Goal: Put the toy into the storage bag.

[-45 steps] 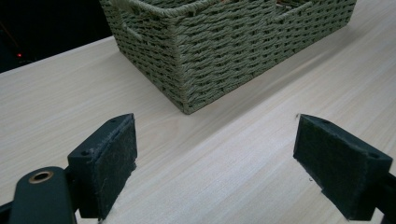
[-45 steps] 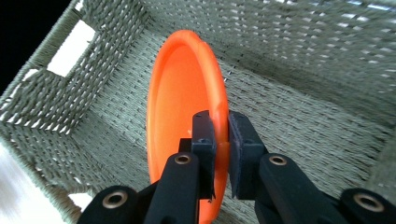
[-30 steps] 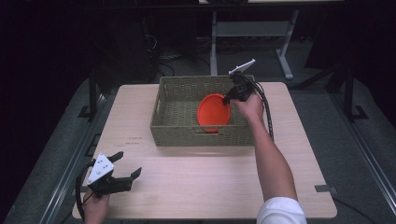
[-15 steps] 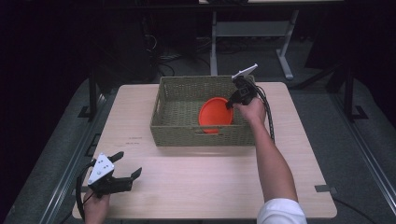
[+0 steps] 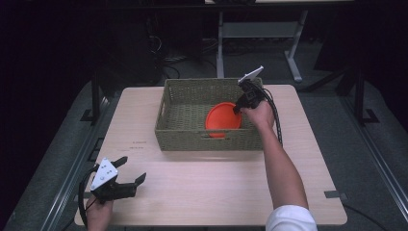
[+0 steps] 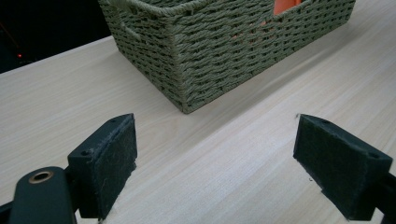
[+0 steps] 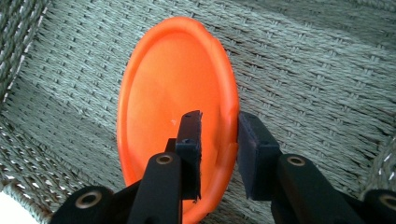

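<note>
right gripper (image 7: 217, 140) straddling the near rim of the orange plate (image 5: 223, 119) in the woven basket (image 5: 183, 139), jaws just opened and parted off it, rim between them; left gripper (image 5: 130, 180) wide apart, well away on the table (image 5: 216, 183).

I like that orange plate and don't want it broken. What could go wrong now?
1. The right gripper has its jaws astride the orange plate's rim and has just been opening. If it lifts away crooked, a jaw might catch the rim and flip the plate.
2. The hand sits close to the woven basket's wall, so the gripper or its cable could snag the weave and tug the basket along the table.
</note>
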Demonstrator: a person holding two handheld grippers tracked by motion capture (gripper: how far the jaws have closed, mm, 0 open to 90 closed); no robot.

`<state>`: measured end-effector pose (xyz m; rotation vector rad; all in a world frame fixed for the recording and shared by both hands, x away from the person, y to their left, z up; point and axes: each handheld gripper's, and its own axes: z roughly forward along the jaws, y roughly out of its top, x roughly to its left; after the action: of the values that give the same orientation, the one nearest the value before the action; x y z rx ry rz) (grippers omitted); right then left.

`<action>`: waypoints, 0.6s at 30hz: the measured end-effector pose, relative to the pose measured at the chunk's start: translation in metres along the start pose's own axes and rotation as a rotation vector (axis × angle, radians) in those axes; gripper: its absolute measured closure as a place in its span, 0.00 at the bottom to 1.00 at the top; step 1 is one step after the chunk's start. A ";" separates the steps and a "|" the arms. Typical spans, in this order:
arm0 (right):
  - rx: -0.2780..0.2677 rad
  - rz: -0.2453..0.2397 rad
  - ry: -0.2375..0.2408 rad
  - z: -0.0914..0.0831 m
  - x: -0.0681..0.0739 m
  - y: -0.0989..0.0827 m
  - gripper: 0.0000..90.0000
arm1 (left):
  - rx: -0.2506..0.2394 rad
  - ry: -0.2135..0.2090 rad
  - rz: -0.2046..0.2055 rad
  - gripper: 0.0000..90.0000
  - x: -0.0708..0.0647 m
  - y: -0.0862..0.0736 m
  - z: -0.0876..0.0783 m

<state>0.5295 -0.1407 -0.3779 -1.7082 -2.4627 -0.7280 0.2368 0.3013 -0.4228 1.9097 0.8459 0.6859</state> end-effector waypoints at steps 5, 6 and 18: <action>-0.001 0.001 -0.003 -0.001 0.000 0.000 0.75 | 0.001 0.003 0.000 0.14 0.000 0.000 -0.001; -0.001 0.001 -0.003 -0.001 0.000 0.000 0.75 | 0.000 0.004 0.000 0.14 0.000 0.000 -0.001; -0.022 -0.019 -0.020 -0.006 0.003 -0.001 0.61 | 0.002 0.008 -0.001 0.14 0.000 -0.001 -0.003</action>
<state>0.5261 -0.1410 -0.3717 -1.7101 -2.4972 -0.7454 0.2347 0.3034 -0.4227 1.9094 0.8531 0.6931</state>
